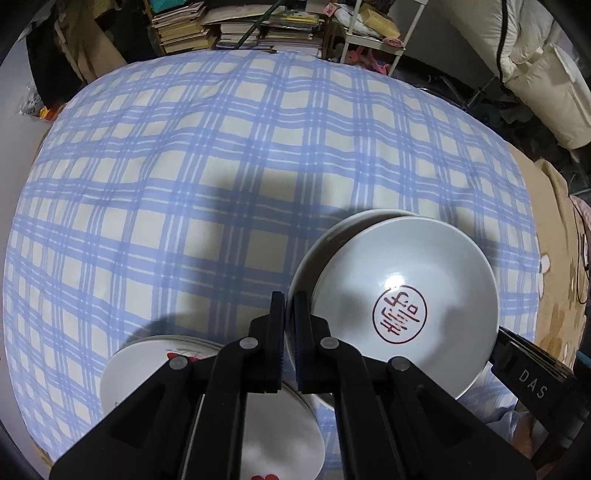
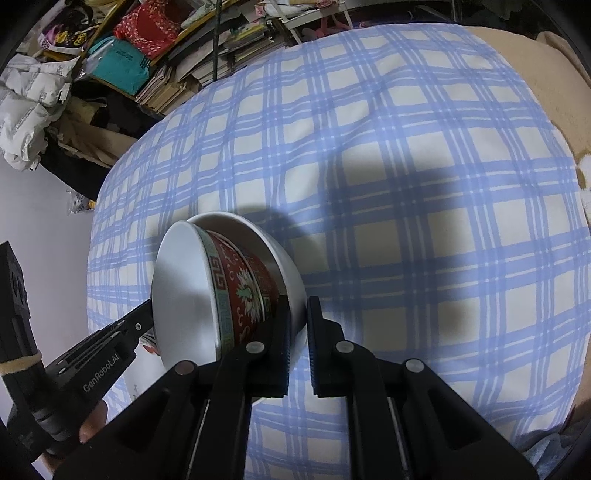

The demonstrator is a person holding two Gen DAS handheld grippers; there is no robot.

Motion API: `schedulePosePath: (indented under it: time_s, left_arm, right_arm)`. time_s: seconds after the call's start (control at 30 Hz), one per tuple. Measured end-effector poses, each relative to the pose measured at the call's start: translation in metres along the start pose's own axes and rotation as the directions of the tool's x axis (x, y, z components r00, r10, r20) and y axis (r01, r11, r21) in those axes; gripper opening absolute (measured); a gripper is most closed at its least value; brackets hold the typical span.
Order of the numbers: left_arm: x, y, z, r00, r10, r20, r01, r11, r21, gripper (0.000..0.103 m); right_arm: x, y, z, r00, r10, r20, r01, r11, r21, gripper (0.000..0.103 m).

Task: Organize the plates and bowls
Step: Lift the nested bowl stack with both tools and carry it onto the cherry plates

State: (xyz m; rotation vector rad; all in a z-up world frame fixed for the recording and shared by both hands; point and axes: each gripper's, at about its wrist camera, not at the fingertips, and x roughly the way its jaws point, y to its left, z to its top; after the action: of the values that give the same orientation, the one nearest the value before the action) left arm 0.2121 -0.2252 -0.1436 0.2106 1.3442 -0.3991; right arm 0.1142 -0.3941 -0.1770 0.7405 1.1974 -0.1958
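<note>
In the left wrist view my left gripper (image 1: 290, 306) is shut on the rim of the outer white bowl (image 1: 317, 251) of a nested bowl stack. The inner white bowl (image 1: 406, 295) has a red round seal mark. The stack is tilted above the blue plaid cloth (image 1: 221, 166). A stack of white plates (image 1: 147, 365) with red flowers lies below the gripper. In the right wrist view my right gripper (image 2: 297, 310) is shut on the opposite rim of the same stack, which shows a red patterned bowl (image 2: 240, 288) nested between white bowls (image 2: 184, 295).
Stacks of books (image 1: 258, 33) and a white rack (image 1: 369, 37) stand beyond the cloth's far edge. White bedding (image 1: 535, 74) lies at far right, a tan blanket (image 1: 554, 258) on the right. Bags and clothes (image 2: 74, 74) pile at the far left.
</note>
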Motion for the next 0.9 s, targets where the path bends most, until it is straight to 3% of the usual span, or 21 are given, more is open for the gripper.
schedulePosePath:
  time_s: [0.27,0.67,0.9]
  left_arm:
    - [-0.009,0.004,-0.003,0.999,-0.036,-0.003,0.036,0.999,-0.017,0.002]
    - [-0.043,-0.004,-0.008,0.999,-0.014,0.044,0.013,1.0,0.016,0.003]
    - [-0.077,0.028,-0.018,0.997,-0.011,0.079,0.016,0.997,-0.069,0.002]
  right_arm:
    - [-0.011,0.005,-0.005,1.0,-0.009,0.023,0.01,1.0,-0.015,0.012]
    - [-0.037,0.003,-0.01,0.997,0.035,0.063,-0.036,0.999,0.012,0.012]
    - [-0.057,0.034,-0.02,0.995,0.061,0.081,-0.059,0.998,-0.027,0.013]
